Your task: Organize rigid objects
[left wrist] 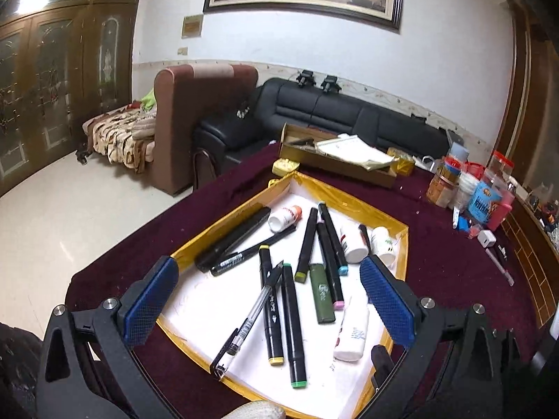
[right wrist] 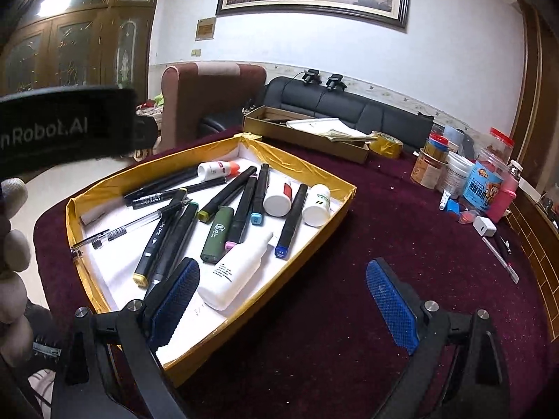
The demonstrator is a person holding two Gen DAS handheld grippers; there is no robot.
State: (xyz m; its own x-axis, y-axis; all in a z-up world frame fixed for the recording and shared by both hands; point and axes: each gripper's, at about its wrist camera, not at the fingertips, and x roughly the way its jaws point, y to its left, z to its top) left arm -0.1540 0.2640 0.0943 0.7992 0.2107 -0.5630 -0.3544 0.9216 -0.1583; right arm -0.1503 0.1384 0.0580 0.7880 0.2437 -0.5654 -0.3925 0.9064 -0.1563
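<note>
a table (right wrist: pixel 349 279) under a dark red cloth carries a shallow gold-edged tray (right wrist: pixel 314 171) with a white floor, set toward its left edge. a long brown cardboard box (right wrist: pixel 307 134) lies along the far edge, and jars and tubs (right wrist: pixel 454 174) crowd the far right corner. in the tray lie black markers (right wrist: pixel 229 190), a white squeeze bottle (right wrist: pixel 237 272) at the near rim, a green lighter (right wrist: pixel 216 234), small white pill bottles (right wrist: pixel 316 206) by the right rim and a clear pen (right wrist: pixel 129 228) toward the left rim. the left gripper (left wrist: pixel 269 300) hangs over the tray, jaws wide apart, gripping nothing. the right gripper (right wrist: pixel 283 296) stands wide apart too, empty, at the tray's near right rim.
</note>
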